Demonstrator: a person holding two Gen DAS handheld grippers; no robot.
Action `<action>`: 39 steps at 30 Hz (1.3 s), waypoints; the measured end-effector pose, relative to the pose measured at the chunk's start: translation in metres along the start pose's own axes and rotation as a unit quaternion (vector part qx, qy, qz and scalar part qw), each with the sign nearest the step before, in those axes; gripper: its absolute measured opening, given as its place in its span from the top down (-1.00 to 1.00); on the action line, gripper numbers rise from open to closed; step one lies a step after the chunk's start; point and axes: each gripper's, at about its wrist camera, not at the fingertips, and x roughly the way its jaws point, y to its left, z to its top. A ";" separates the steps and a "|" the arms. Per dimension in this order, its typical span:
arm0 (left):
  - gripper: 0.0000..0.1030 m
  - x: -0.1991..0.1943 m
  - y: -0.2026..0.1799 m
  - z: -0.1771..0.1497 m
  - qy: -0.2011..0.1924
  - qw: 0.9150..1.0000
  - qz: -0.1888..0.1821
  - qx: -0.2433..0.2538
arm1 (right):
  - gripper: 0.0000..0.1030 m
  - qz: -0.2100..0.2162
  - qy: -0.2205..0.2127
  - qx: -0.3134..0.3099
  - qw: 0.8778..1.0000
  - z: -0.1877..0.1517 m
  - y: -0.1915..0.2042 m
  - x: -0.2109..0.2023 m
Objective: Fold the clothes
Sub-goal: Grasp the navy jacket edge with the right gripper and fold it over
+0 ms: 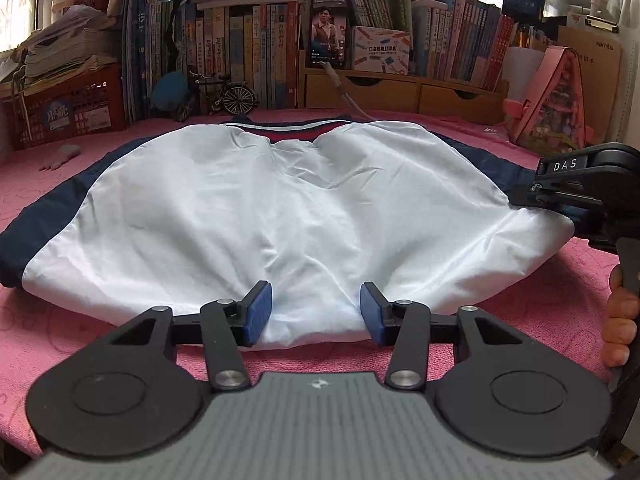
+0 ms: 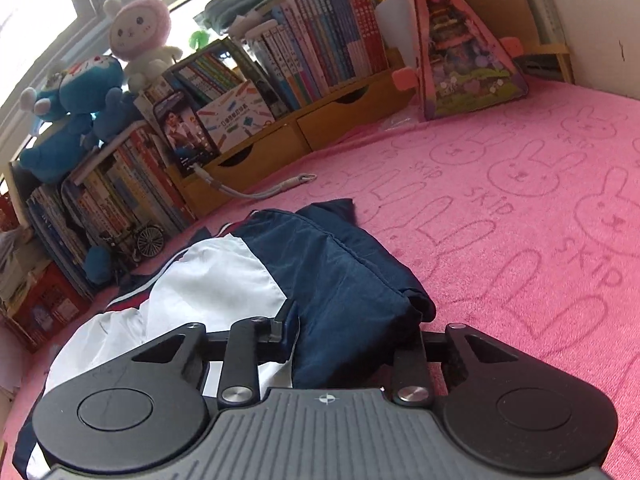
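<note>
A white and navy jacket [image 1: 256, 208] with a red striped collar lies flat on the pink cloth [image 1: 80, 320]. My left gripper [image 1: 316, 312] is open, its blue pads astride the jacket's near white edge. My right gripper [image 1: 560, 194] sits at the jacket's right side in the left wrist view. In the right wrist view the right gripper [image 2: 344, 344] is open with the navy part of the jacket [image 2: 340, 276] bunched between the fingers; its right finger is hidden by the fabric.
Shelves of books [image 1: 256, 48] and wooden drawers [image 1: 400, 90] line the far edge. A red crate [image 1: 68, 108] stands at far left, a pink triangular toy house [image 1: 556, 100] at far right. A white cable [image 2: 264, 190] lies beyond the jacket. Plush toys [image 2: 76, 112] sit on the shelf.
</note>
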 end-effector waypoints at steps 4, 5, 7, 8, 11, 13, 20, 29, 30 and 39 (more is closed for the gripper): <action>0.15 -0.002 0.005 0.000 -0.005 1.000 -0.012 -0.027 | 0.67 0.022 -0.029 -0.047 0.998 0.014 0.026 -0.015; 0.15 -0.003 0.008 0.001 -0.004 0.999 -0.019 -0.041 | 0.68 0.028 -0.037 -0.061 0.997 0.018 0.035 -0.019; 0.15 -0.005 0.013 0.001 -0.004 0.997 -0.038 -0.069 | 0.70 0.045 -0.053 -0.092 0.993 0.025 0.055 -0.028; 0.15 -0.005 0.018 0.001 -0.005 0.995 -0.049 -0.083 | 0.70 0.056 -0.059 -0.109 0.991 0.028 0.066 -0.032; 0.18 -0.008 0.046 -0.002 -0.006 0.984 -0.098 -0.147 | 0.70 0.103 -0.072 -0.163 0.979 0.036 0.105 -0.040; 0.19 -0.015 0.085 -0.007 -0.001 0.963 -0.143 -0.230 | 0.70 0.141 -0.080 -0.217 0.963 0.038 0.141 -0.044; 0.20 -0.079 0.241 -0.028 -0.086 0.906 -0.147 -0.387 | 0.70 0.303 -0.021 -0.337 0.891 -0.016 0.263 -0.025; -0.13 -0.079 0.267 -0.027 -0.112 0.869 -0.196 -0.441 | 0.05 0.355 0.095 -0.393 0.843 -0.090 0.291 -0.012; -0.15 -0.072 0.262 -0.025 -0.104 0.865 -0.213 -0.442 | -0.18 0.358 0.088 -0.389 0.844 -0.084 0.282 -0.020; -0.53 -0.032 0.225 -0.012 -0.074 0.867 -0.240 -0.430 | -0.57 0.258 0.024 -0.390 0.884 -0.071 0.190 -0.068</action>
